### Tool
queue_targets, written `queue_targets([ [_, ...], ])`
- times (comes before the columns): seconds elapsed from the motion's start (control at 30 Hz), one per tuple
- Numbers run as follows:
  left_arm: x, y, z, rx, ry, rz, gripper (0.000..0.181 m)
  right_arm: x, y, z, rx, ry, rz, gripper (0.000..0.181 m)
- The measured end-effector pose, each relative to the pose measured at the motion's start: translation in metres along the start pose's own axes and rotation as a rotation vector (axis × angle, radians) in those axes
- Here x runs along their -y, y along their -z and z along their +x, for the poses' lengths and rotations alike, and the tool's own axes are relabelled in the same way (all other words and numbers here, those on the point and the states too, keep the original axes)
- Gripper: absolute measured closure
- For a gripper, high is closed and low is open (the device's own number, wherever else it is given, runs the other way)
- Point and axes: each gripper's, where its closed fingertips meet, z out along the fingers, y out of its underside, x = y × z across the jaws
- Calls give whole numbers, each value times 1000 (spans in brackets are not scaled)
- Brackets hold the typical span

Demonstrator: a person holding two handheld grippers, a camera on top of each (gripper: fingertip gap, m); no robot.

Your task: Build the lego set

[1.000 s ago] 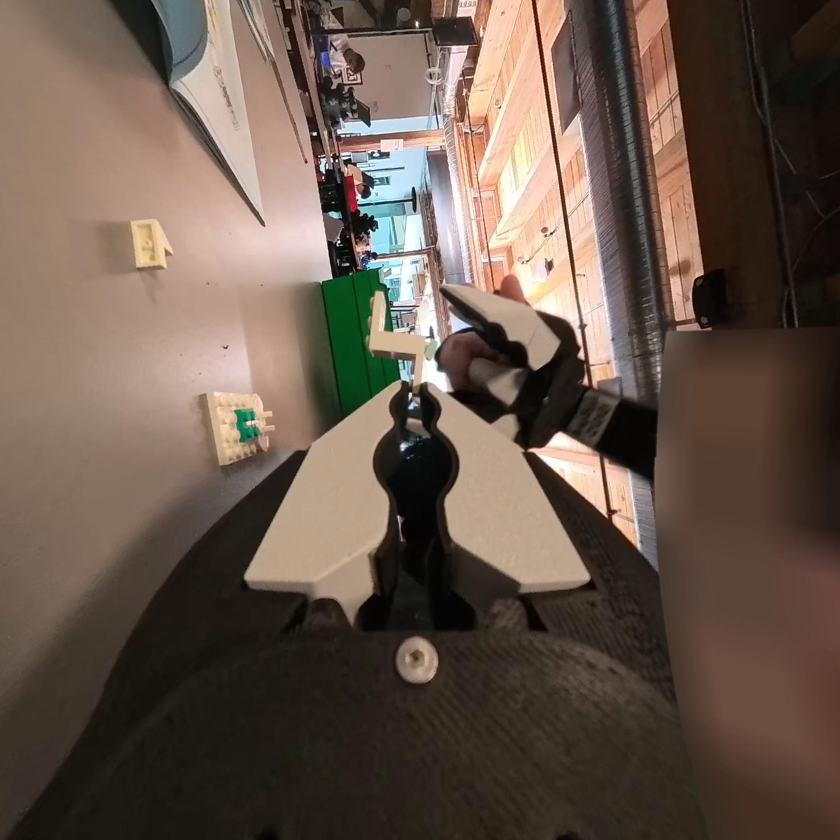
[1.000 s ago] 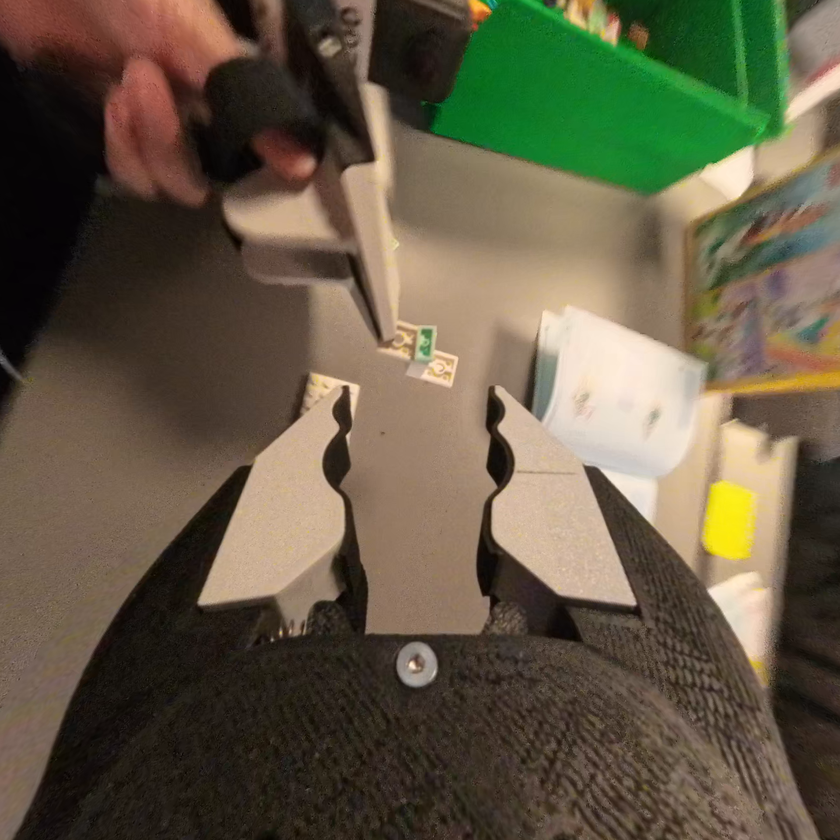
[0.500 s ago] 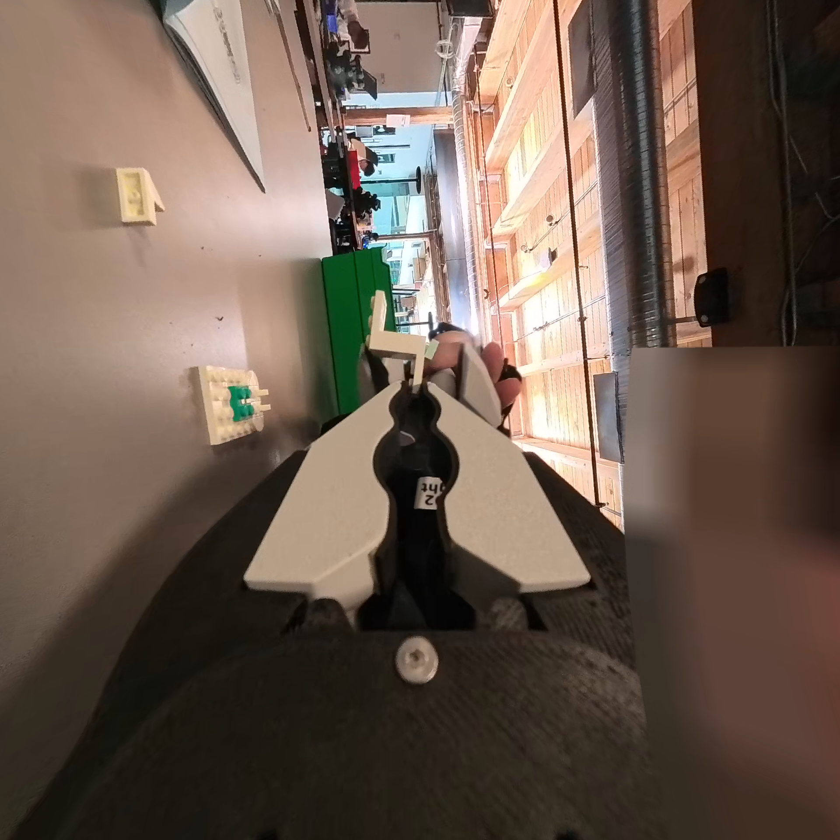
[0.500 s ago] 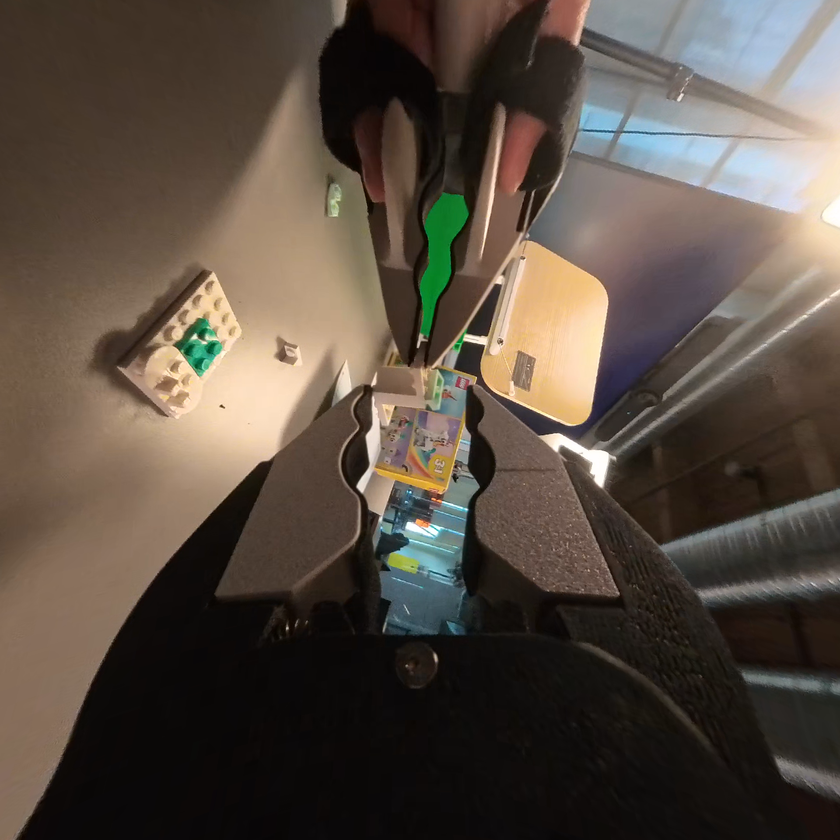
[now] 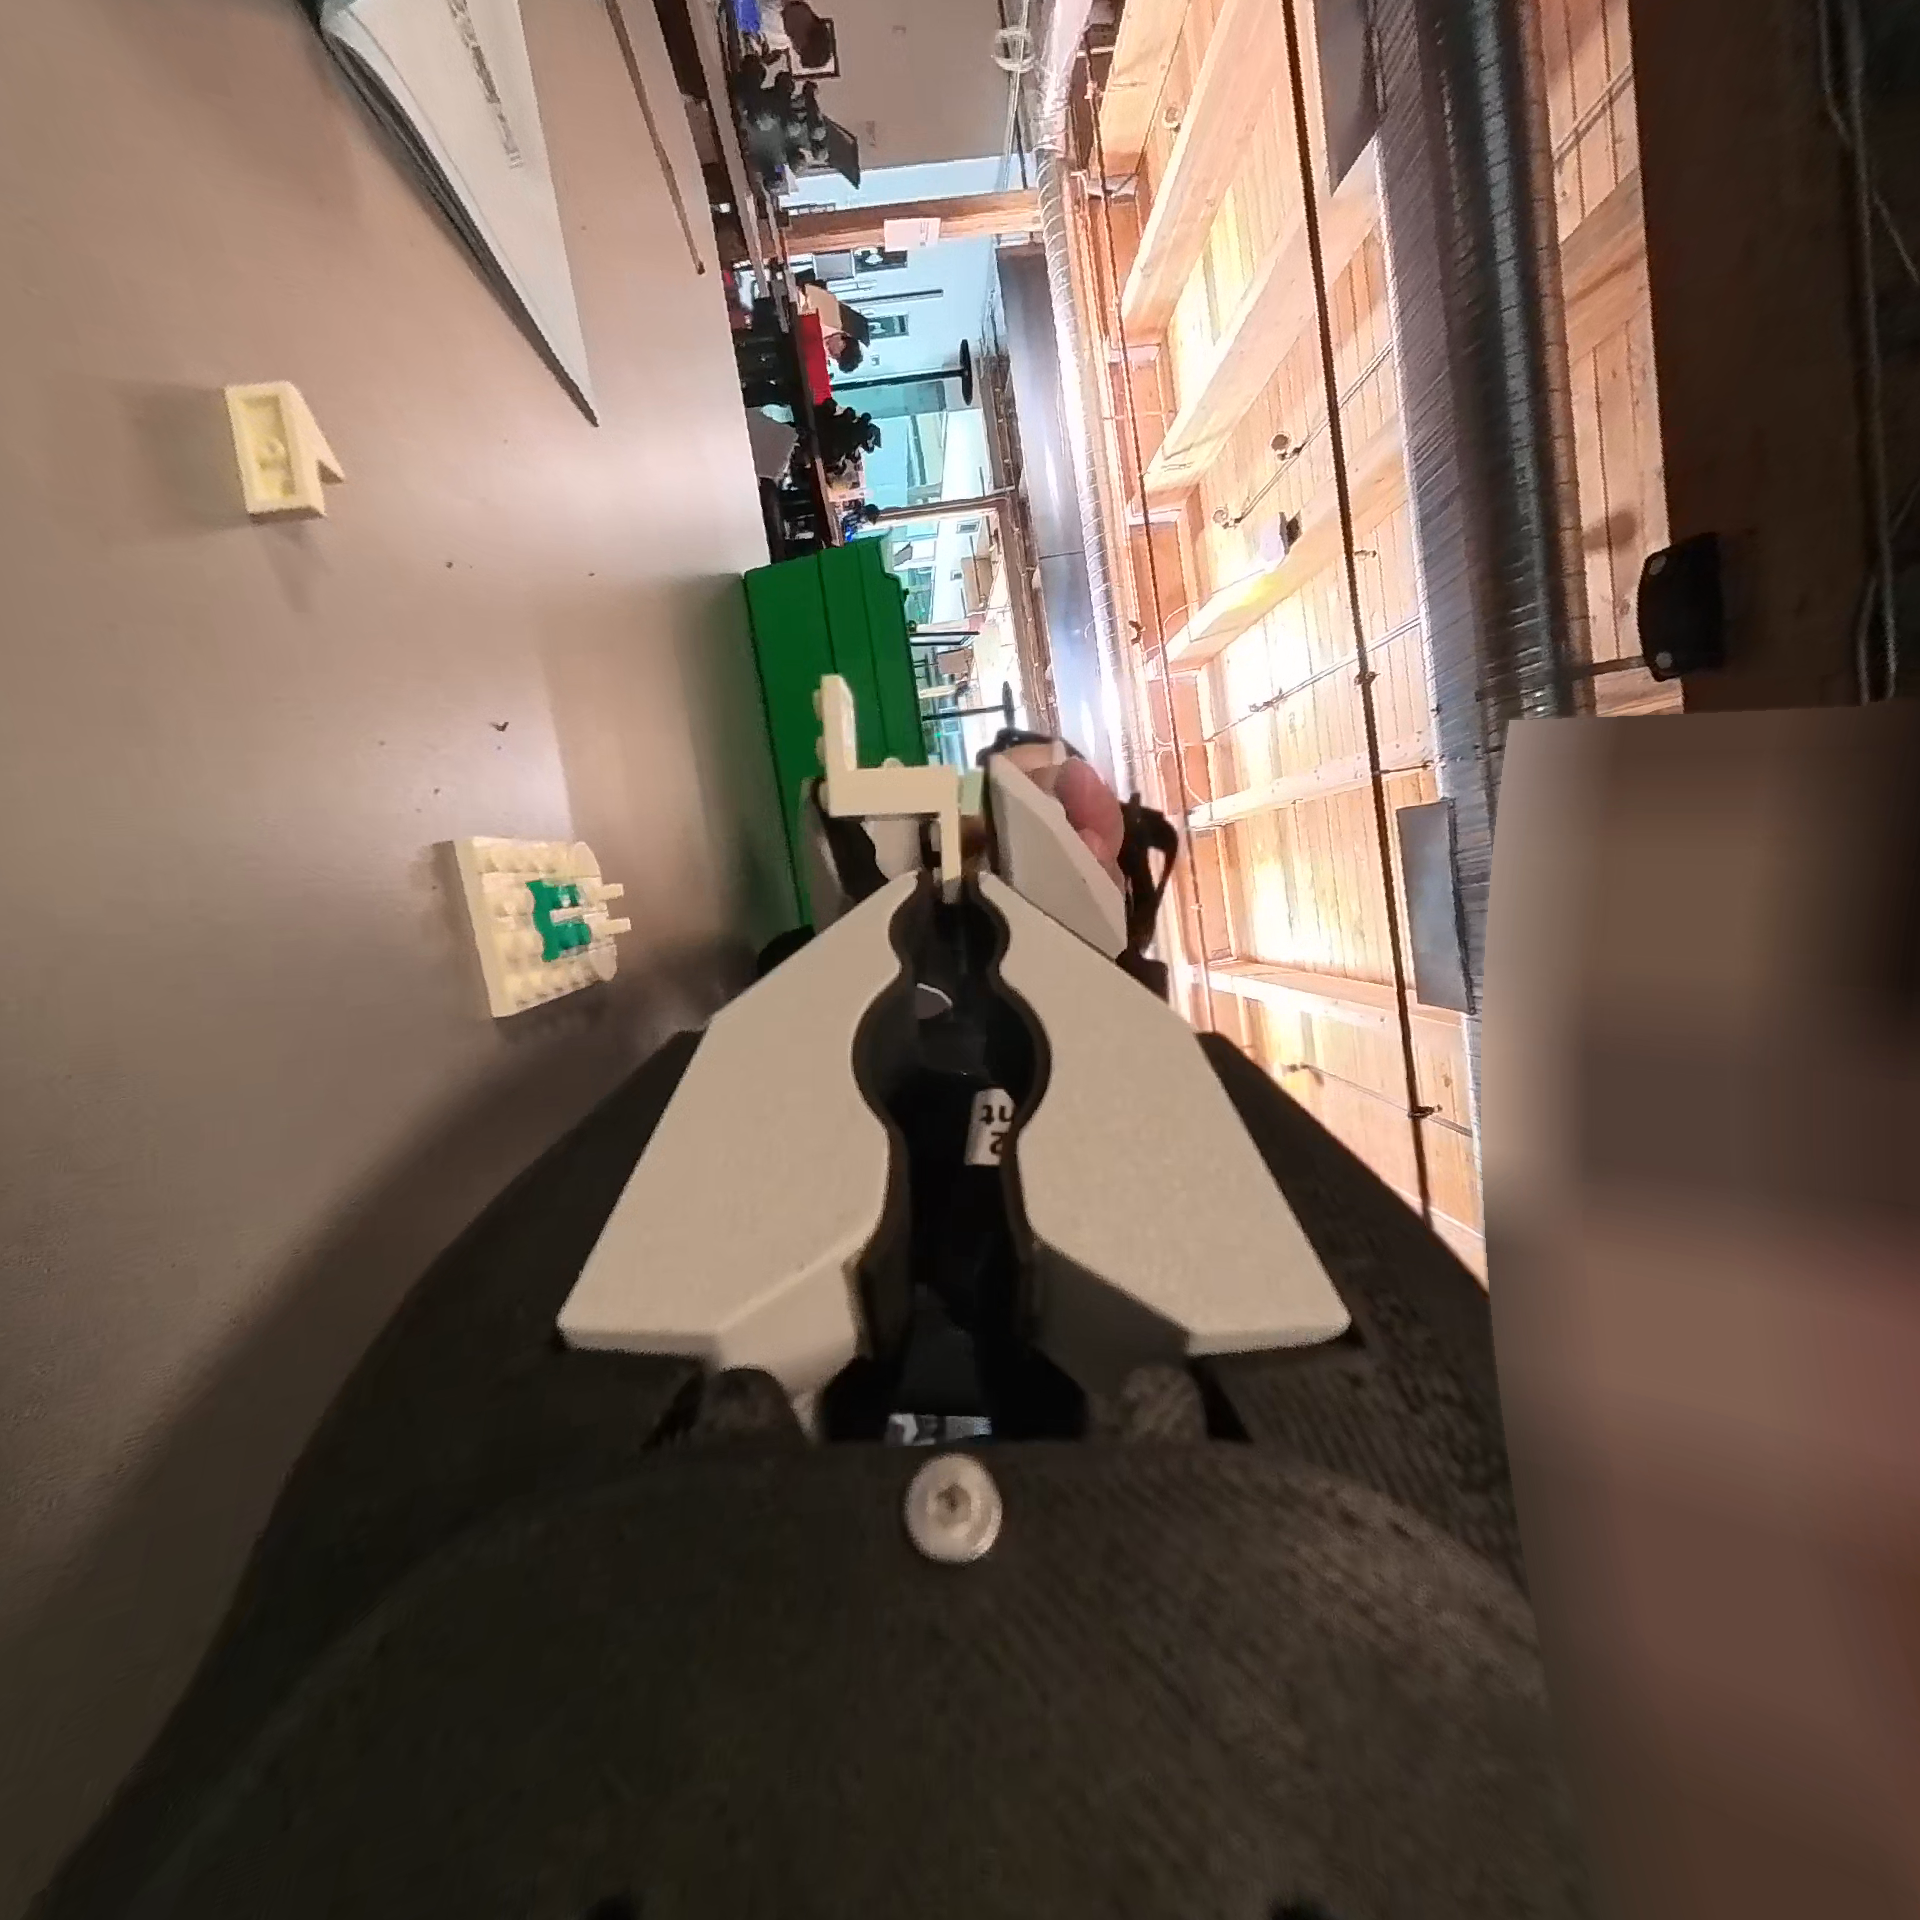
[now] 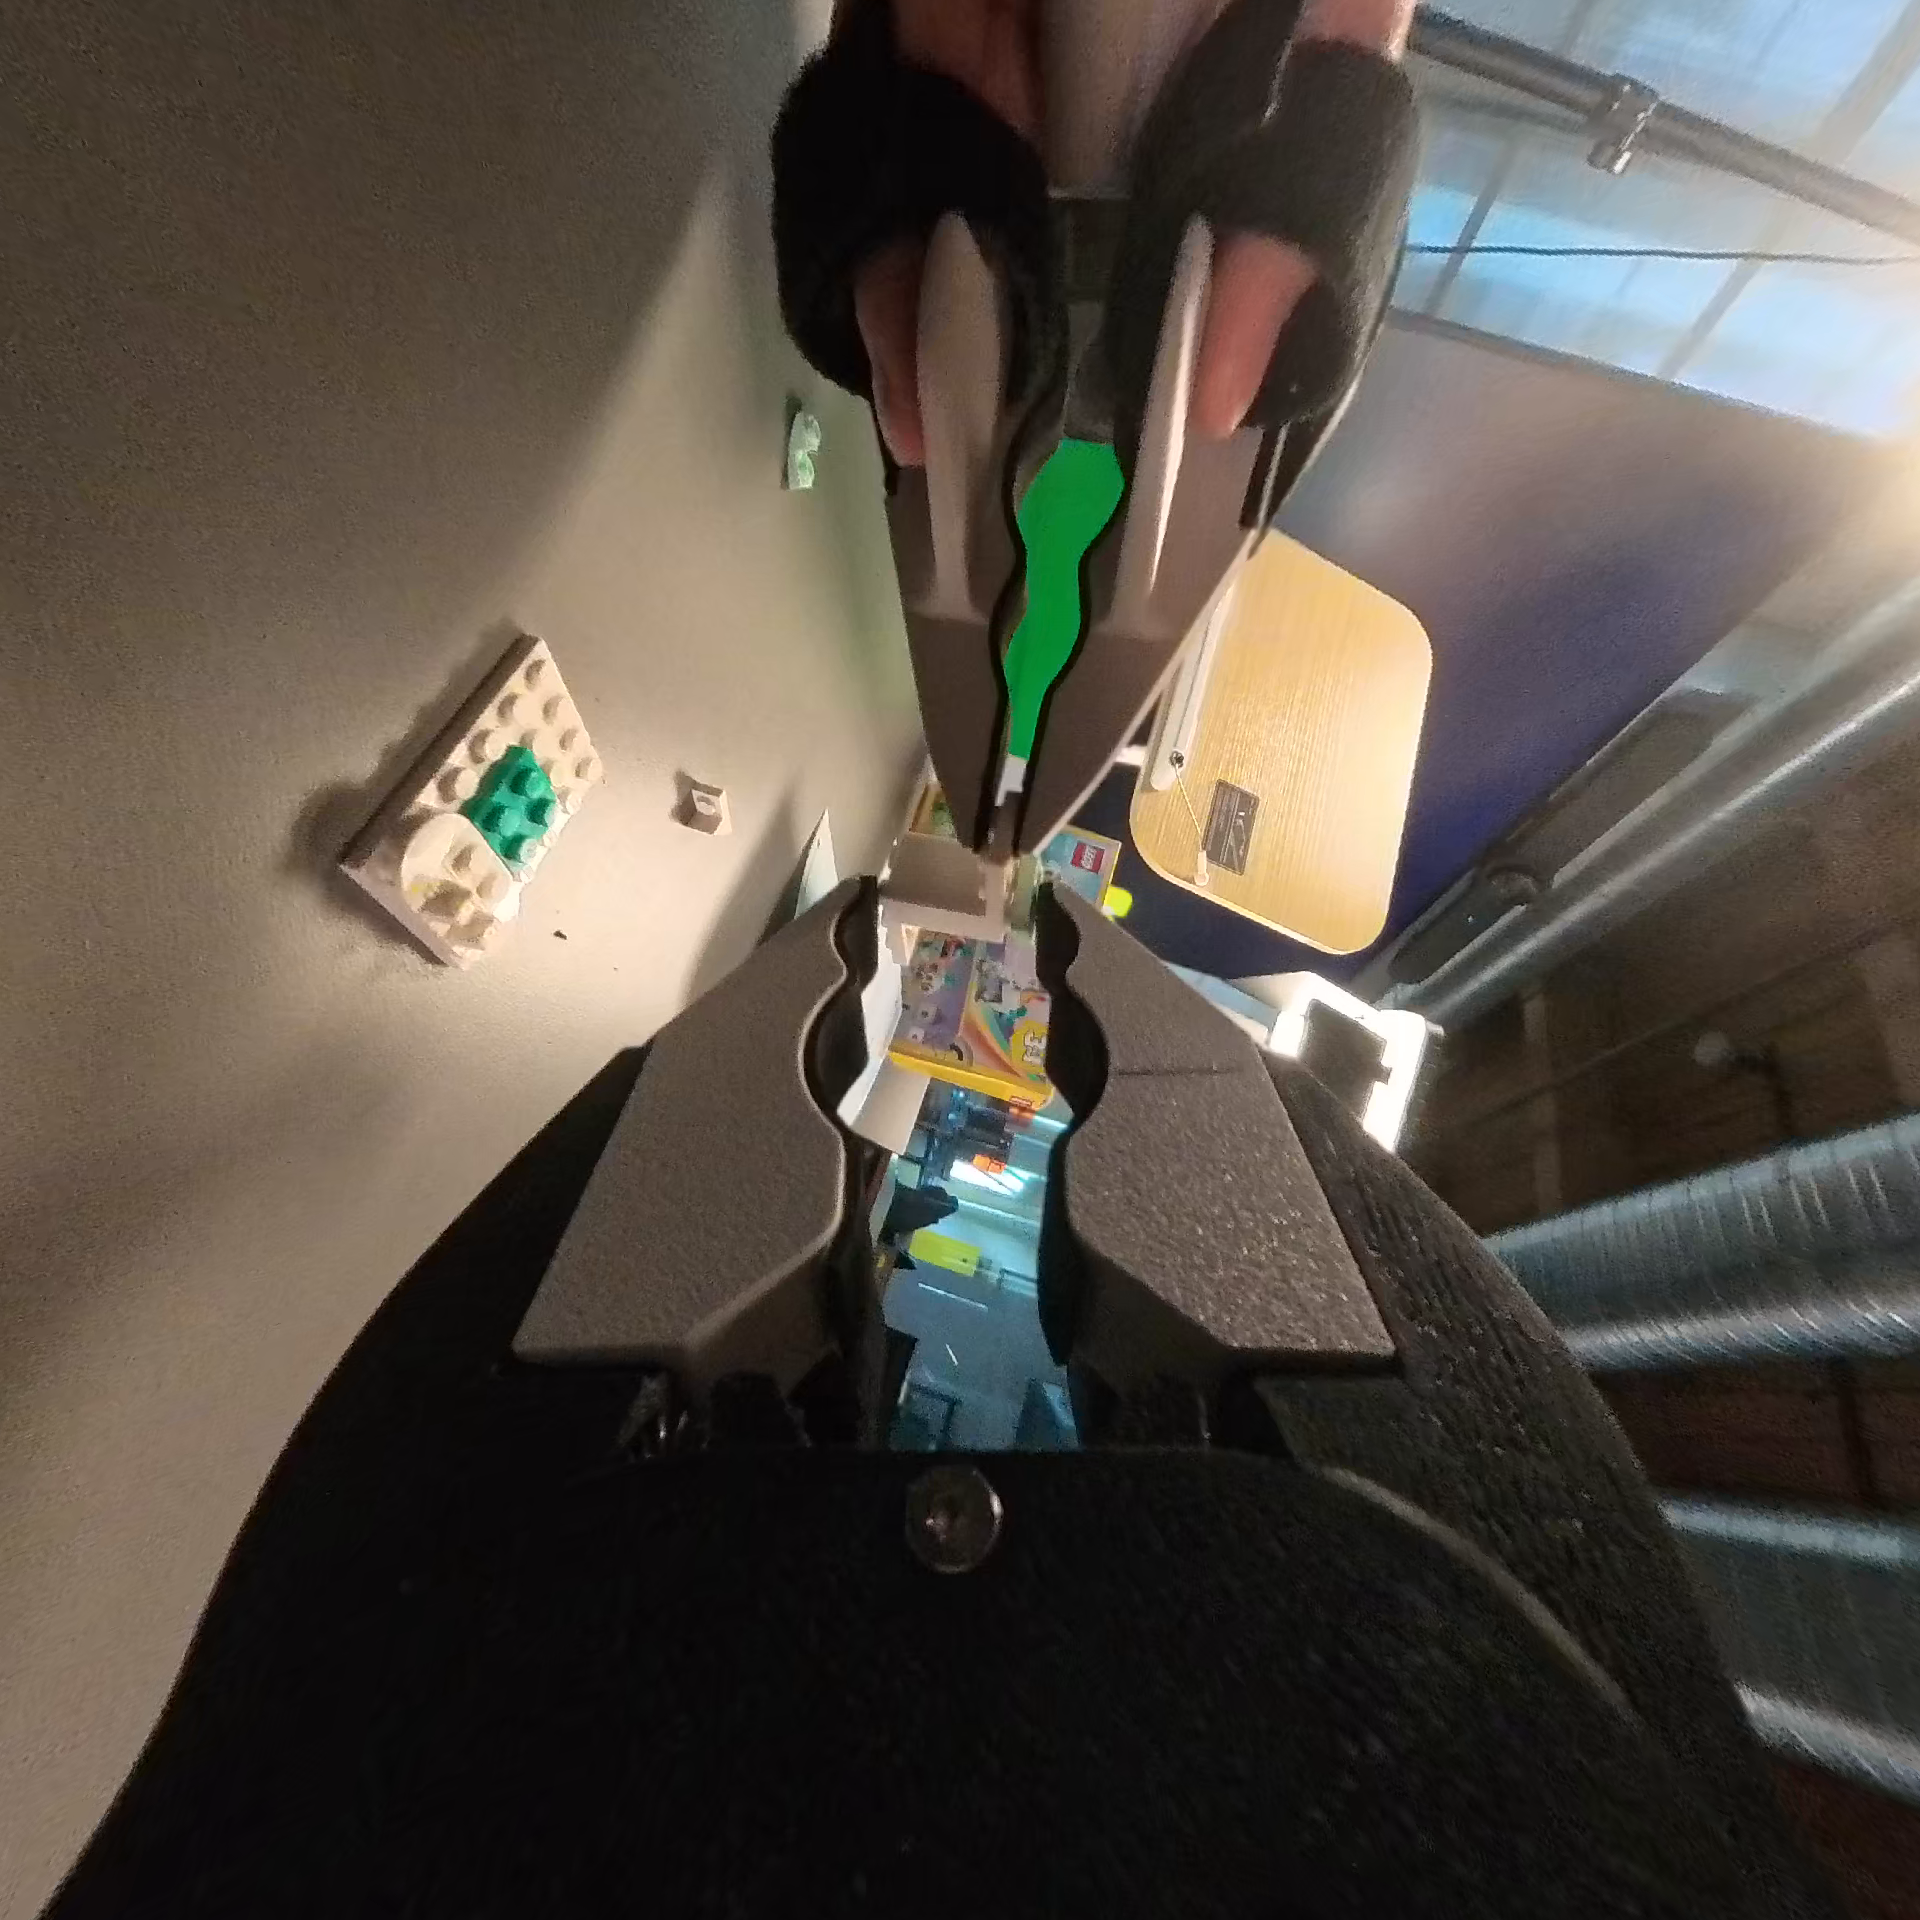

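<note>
My left gripper (image 5: 945, 883) is shut on a small white L-shaped lego assembly (image 5: 883, 795) with a pale green part, held in the air above the grey table. In the right wrist view the left gripper (image 6: 997, 831) comes down from the top, pinching the same assembly (image 6: 935, 883). My right gripper (image 6: 951, 899) faces it, and its fingertips (image 6: 1049, 909) lie against both sides of the assembly. A white plate with a green brick (image 5: 530, 925) lies on the table; it also shows in the right wrist view (image 6: 468, 821).
A loose white lego piece (image 5: 275, 452) and an instruction booklet (image 5: 468, 156) lie farther along the table. A green bin (image 5: 831, 675) stands at the table's end. In the right wrist view I see a small pale green piece (image 6: 802, 442), a small stud piece (image 6: 704, 805) and the lego box (image 6: 977, 1018). My two grippers' fingertips are within a few centimetres of each other.
My right gripper swung up from over the table to face the left one, and its jaws narrowed around the white assembly. The left gripper kept its hold.
</note>
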Motion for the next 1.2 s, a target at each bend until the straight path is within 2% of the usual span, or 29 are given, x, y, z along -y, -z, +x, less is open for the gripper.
queue_targets([
  [0.4, -4, -2, 0, 50, -166, -17, 178, 3, 2, -4, 45, -110, -46, 154],
  [0.8, -5, -2, -2, 69, -240, -30, 178, 5, 3, -8, 83, -255, -48, 154],
  [1.07, -7, -5, 4, 70, -319, -57, 177, 5, 7, -3, 21, -408, -2, 154],
  [1.2, -12, -9, 14, 85, -465, -82, 177, 3, 13, 9, -124, -430, 41, 154],
])
